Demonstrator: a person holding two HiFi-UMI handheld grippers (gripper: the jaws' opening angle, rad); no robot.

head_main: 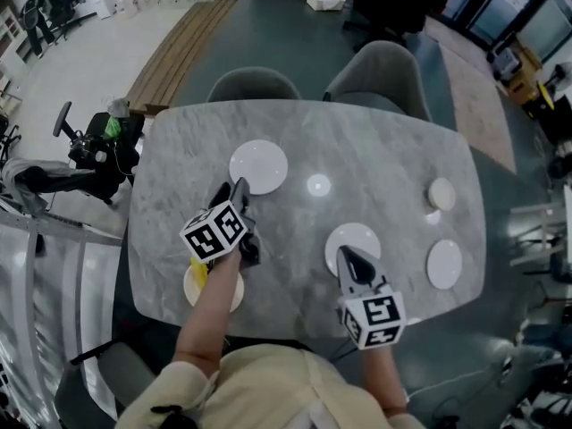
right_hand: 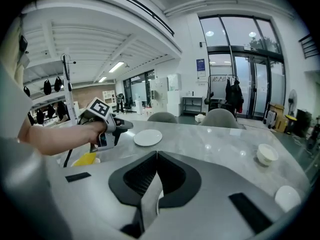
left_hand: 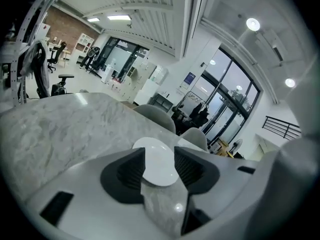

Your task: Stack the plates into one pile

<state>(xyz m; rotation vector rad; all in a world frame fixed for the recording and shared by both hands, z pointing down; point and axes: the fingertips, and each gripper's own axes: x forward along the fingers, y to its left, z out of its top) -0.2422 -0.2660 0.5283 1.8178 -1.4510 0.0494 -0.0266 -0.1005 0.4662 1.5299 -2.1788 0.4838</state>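
Plate (left_hand: 157, 164) lies flat on the table (head_main: 384, 150), straight ahead of your left gripper (head_main: 239, 189), its near rim framed between the wide-open jaws, untouched. Your right gripper (head_main: 349, 257) is closed, empty, over a 2nd plate (head_main: 357, 235).

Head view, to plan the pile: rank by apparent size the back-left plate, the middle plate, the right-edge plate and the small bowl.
1. back-left plate and middle plate: nearly alike; the right tool covers part of the middle one, so they are left unranked.
2. right-edge plate.
3. small bowl.
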